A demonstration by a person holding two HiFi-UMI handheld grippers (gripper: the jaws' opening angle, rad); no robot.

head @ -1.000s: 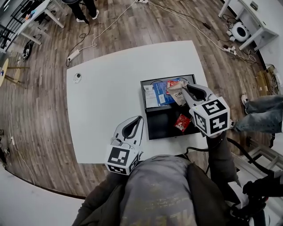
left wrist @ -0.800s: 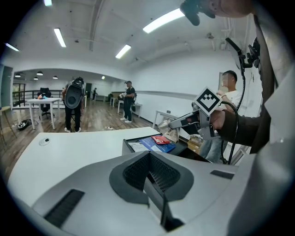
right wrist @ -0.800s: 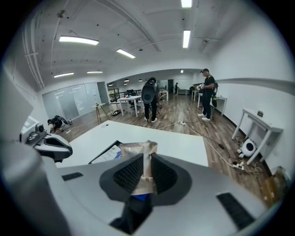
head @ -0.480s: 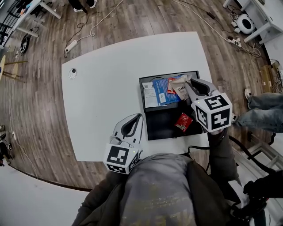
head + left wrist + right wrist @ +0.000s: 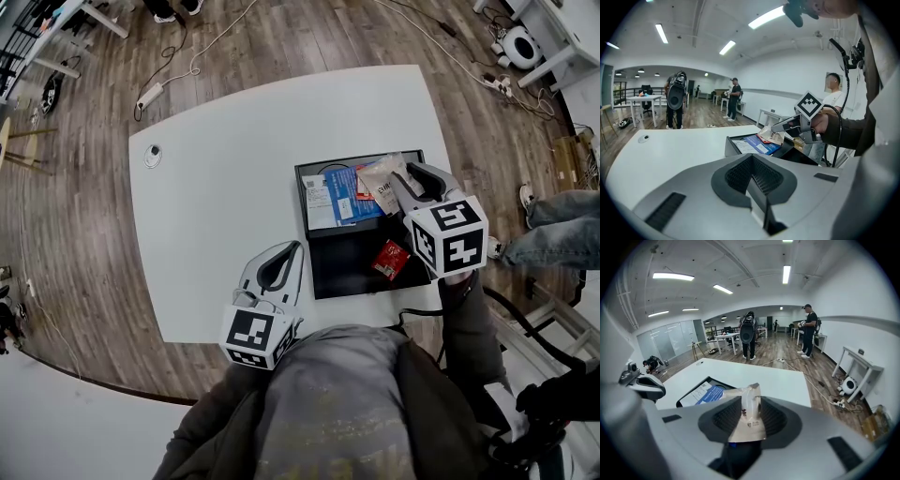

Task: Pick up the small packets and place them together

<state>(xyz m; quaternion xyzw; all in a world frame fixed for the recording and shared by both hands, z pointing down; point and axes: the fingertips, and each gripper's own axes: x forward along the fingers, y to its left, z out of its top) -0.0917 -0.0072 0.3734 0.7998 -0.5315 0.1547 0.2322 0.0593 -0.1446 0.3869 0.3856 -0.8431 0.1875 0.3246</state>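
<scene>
Packet (image 5: pixel 749 419) between right hand-held gripper (image 5: pixel 400 183) jaws, just opened wider, seemingly loose, over tray (image 5: pixel 342 269)

No legible text anywhere (print on the beige packet (image 5: pixel 749 418) and blue packet (image 5: pixel 352 203) too small)

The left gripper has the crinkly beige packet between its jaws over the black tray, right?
No, it is the right gripper, not the left gripper. The right gripper view shows the crinkly beige plastic packet between its jaws, which have just been opening, over the flat black tray.
</scene>
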